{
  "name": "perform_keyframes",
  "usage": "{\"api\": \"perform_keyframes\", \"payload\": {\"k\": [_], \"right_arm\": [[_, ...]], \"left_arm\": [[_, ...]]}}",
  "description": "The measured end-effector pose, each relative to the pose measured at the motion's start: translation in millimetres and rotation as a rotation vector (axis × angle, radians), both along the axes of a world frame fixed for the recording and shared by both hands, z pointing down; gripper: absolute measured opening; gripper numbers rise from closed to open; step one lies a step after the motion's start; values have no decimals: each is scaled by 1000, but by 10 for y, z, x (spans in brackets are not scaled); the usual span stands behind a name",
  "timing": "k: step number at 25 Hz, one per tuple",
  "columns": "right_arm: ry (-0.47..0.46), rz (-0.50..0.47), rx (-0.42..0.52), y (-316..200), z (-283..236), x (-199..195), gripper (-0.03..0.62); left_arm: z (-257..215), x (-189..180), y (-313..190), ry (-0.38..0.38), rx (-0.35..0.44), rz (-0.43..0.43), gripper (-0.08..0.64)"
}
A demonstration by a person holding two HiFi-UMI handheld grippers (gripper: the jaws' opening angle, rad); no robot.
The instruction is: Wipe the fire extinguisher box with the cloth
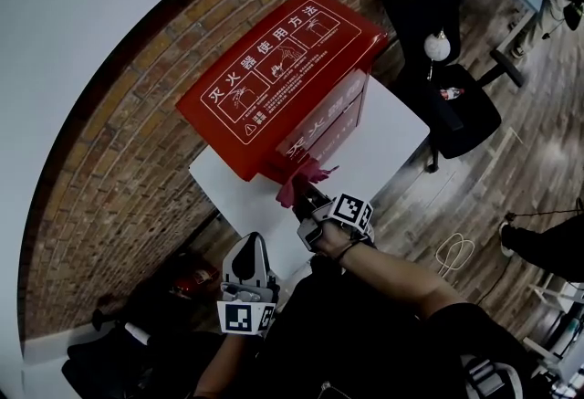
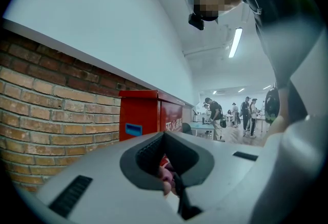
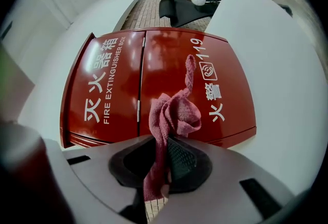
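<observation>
The brick wall [image 1: 119, 160] ran behind everything, with a pale painted wall above it; against it stood the white counter [image 1: 392, 137], and a black office chair [image 1: 447, 87] sat just past the counter's far end.

The red fire extinguisher box [image 1: 274, 68] stood on the counter with its back to the bricks; in the head view its sloped top with white instruction panels faced up at you; in the right gripper view its front [image 3: 118, 84] filled the middle, two doors side by side, the left one lettered "FIRE EXTINGUISHER BOX" and the right one "119".

Your right gripper [image 1: 306, 196] reached over the counter to the lower front of the box, its marker cube just behind it; its fingers [image 3: 177, 159] were clamped on the pink cloth [image 3: 171, 113], which bunched up out of them in front of the seam between the doors, a twisted tail rising over the right door; from your head the cloth [image 1: 301, 180] sat at the box's bottom front edge; whether it pressed on the red panel could not be told.

Your left gripper [image 1: 248, 246] was held off the counter's near corner, well apart from the box, pointing up past the bricks; its fingers [image 2: 148, 154] were drawn together with only a slit between them and held nothing.
</observation>
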State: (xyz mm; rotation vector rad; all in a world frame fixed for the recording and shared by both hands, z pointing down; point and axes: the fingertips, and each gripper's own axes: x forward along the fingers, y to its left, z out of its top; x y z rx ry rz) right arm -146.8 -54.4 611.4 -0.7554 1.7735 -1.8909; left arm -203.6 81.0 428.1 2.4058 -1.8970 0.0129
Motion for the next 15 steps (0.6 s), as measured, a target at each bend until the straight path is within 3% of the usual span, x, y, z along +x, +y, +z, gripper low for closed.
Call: {"api": "perform_keyframes", "payload": {"k": [15], "right_arm": [[-1,-65,84,8,-414,-25,67]], "left_arm": [[-38,12,-59,18,32,-33,38]]}}
